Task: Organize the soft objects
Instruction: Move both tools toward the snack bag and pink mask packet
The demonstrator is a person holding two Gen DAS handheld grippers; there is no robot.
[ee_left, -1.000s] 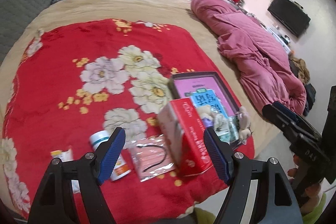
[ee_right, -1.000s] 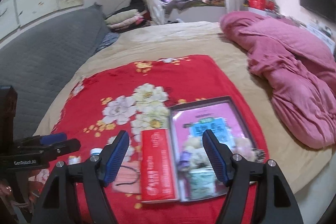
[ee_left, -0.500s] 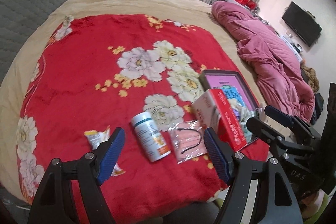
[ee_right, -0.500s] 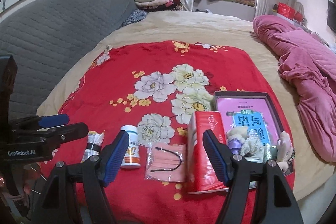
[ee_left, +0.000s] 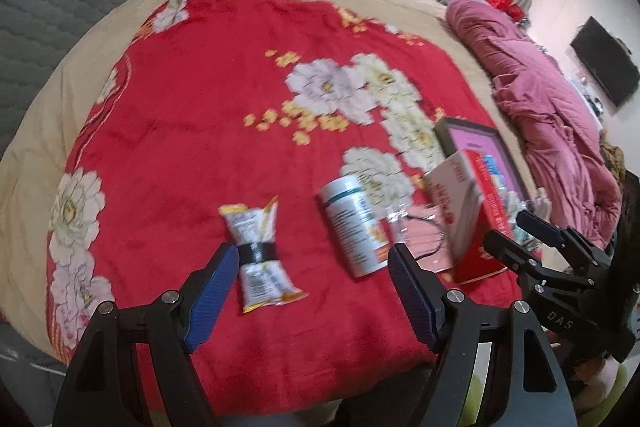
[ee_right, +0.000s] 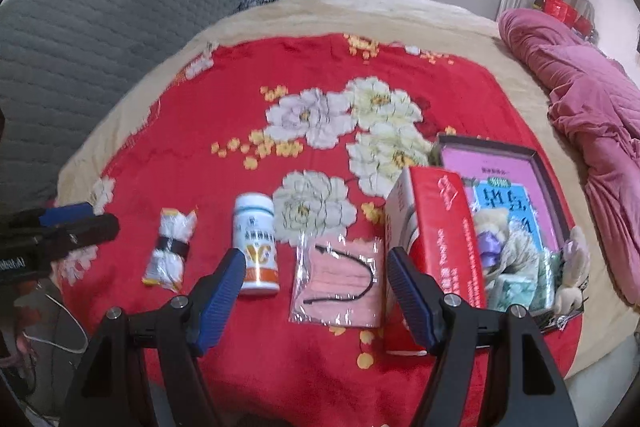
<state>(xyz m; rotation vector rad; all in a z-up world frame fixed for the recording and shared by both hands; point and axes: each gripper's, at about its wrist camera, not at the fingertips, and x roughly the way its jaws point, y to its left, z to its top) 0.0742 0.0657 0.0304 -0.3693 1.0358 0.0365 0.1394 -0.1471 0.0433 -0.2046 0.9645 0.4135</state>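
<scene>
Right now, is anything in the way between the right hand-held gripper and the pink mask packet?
Nothing visible. The right hand-held gripper is open above the mask packet, with only red blanket around it. The red box stands beside it, not across the path.

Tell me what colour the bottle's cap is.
White; the bottle shows best in the right wrist view.

Along the near edge of the blanket (ee_right: 192, 155) on the bed (ee_right: 320, 11) lie, left to right, a banded packet (ee_right: 170, 251), a bottle (ee_right: 258, 247), a bagged mask (ee_right: 340, 283) and a box (ee_right: 440, 243). A tray (ee_right: 548, 179) at the near right corner, just beside the box, holds plush toys (ee_right: 516, 251).
</scene>
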